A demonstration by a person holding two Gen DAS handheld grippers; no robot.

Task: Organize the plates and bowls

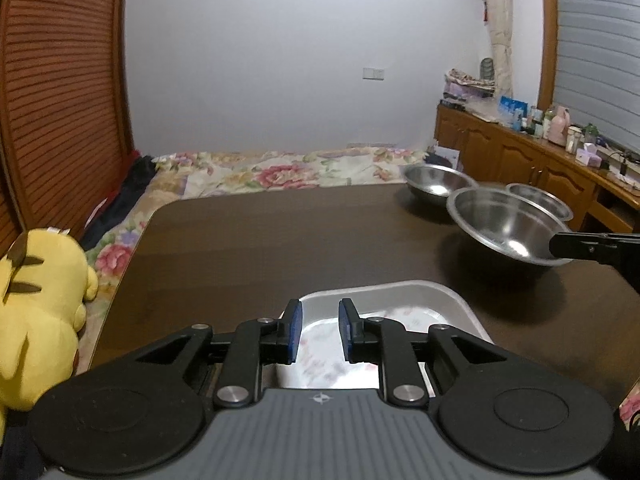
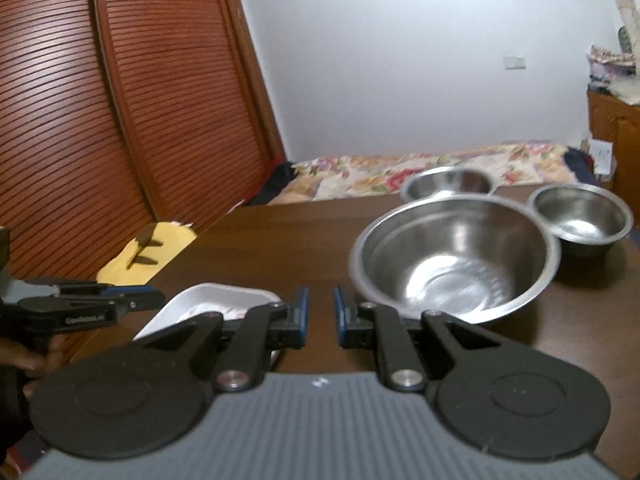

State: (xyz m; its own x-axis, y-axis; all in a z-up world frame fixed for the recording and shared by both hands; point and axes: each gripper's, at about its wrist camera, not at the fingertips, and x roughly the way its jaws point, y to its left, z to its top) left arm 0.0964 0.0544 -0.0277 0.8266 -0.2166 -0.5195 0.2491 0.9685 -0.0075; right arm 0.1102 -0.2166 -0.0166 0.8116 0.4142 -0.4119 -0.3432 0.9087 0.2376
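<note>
My left gripper (image 1: 319, 330) hangs just above the steel tray (image 1: 400, 292), pads slightly apart and pinching nothing. My right gripper (image 2: 321, 316) is closed on nothing that I can see. The large bowl (image 2: 452, 264) sits just ahead and to its right, its rim beside the right finger; I can't tell whether they touch. A sideways nudge there could shove it into the two smaller bowls (image 2: 580, 216) beyond, or tip it on the table (image 1: 280, 240). Dropping my left could snag the tray's rim.
</note>
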